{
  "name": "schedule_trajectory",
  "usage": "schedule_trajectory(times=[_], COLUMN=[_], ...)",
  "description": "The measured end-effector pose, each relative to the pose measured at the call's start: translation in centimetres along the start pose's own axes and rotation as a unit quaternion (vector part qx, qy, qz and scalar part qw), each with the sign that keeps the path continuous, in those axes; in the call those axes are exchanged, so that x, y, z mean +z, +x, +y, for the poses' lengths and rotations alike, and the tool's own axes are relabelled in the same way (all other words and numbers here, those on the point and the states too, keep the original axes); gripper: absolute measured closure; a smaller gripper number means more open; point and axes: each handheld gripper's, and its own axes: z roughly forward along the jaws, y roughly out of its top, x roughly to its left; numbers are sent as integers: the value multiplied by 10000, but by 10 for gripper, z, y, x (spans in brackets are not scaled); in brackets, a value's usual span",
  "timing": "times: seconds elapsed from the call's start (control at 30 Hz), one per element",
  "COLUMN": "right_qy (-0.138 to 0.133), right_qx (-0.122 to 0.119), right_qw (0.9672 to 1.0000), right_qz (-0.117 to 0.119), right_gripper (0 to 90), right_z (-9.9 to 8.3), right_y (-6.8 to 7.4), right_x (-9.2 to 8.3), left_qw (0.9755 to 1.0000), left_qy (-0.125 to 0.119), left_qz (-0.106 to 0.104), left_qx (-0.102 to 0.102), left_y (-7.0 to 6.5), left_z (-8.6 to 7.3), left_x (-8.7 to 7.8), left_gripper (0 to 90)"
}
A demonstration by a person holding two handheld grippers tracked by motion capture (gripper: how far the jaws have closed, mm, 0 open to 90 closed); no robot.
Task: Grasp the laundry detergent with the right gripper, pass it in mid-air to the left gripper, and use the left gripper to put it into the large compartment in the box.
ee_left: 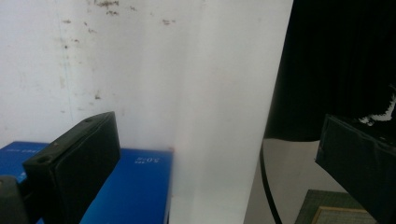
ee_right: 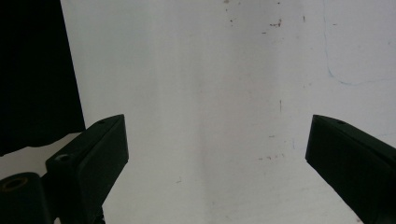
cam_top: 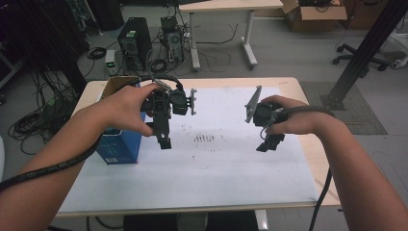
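Observation:
My left gripper (cam_top: 165,143) hangs above the white sheet (cam_top: 211,163) at centre left, pointing down, right beside a blue box (cam_top: 120,144). Its jaws stand wide apart with nothing between them, and in the left gripper view (ee_left: 217,154) the blue box (ee_left: 135,186) lies below the left jaw. My right gripper (cam_top: 269,143) hovers over the sheet at centre right, also pointing down. In the right gripper view (ee_right: 217,154) its jaws are spread wide over the bare sheet (ee_right: 210,93), holding nothing.
The blue box has an open cardboard-brown top (cam_top: 118,84) at the table's left edge. Faint dark marks (cam_top: 204,138) dot the sheet between the grippers. Beyond the table's far edge (cam_top: 231,80) are computer towers (cam_top: 134,43), cables and another desk (cam_top: 226,6).

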Motion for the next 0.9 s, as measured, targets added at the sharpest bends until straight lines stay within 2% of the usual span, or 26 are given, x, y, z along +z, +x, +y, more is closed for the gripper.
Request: schedule_trajectory(times=[0.23, 0.53, 0.9], right_qy=[52, 37, 57], right_qx=[-16, -9, 37], right_qw=[10000, 10000, 10000], right_qz=[4, -20, 12], right_gripper=[59, 59, 58], right_z=[0, -3, -4], right_y=[2, 1, -2], right_x=[1, -1, 4], left_qw=[10000, 10000, 10000], left_qy=[42, 32, 2], left_qz=[7, 20, 57], left_qx=[33, 4, -42], left_y=[-2, 2, 3], left_z=[4, 7, 3], left_x=[2, 3, 4], left_gripper=[2, 2, 2])
